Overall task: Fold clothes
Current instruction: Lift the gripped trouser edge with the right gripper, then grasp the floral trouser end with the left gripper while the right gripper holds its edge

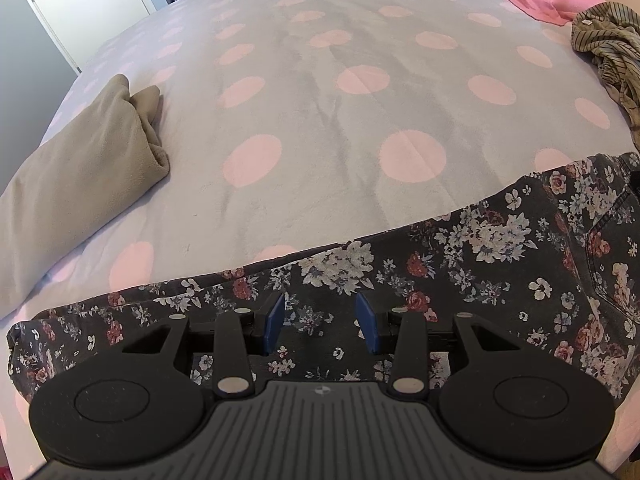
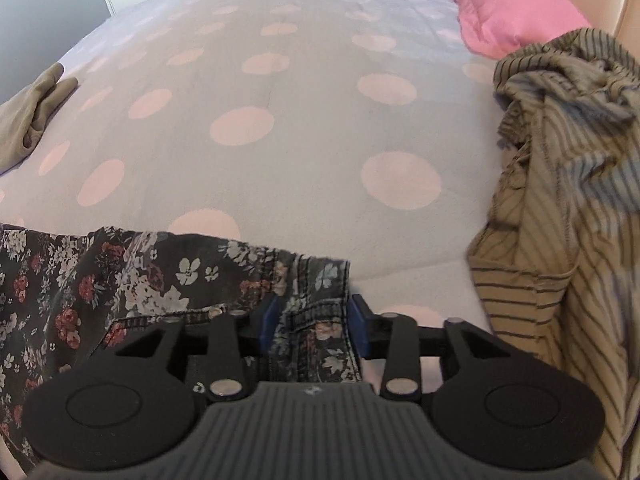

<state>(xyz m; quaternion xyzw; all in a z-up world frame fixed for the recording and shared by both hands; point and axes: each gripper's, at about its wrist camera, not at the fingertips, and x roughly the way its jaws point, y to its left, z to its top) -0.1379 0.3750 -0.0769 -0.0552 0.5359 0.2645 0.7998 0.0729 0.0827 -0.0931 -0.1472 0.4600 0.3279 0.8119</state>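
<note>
floral pants (image 1: 440, 264) near bed (image 1: 320, 92) edge, pillow (image 2: 508, 4) far rt

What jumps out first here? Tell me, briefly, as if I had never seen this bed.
The dark floral trousers stretch along the near edge of the grey bedspread with big pink dots. The right gripper straddles their waistband corner, while the left gripper hovers open above the fabric further along. A crumpled striped shirt lies on the right below a pink pillow, and a folded beige garment sits at the left.

No readable text, label, brand or number shows in either view.
</note>
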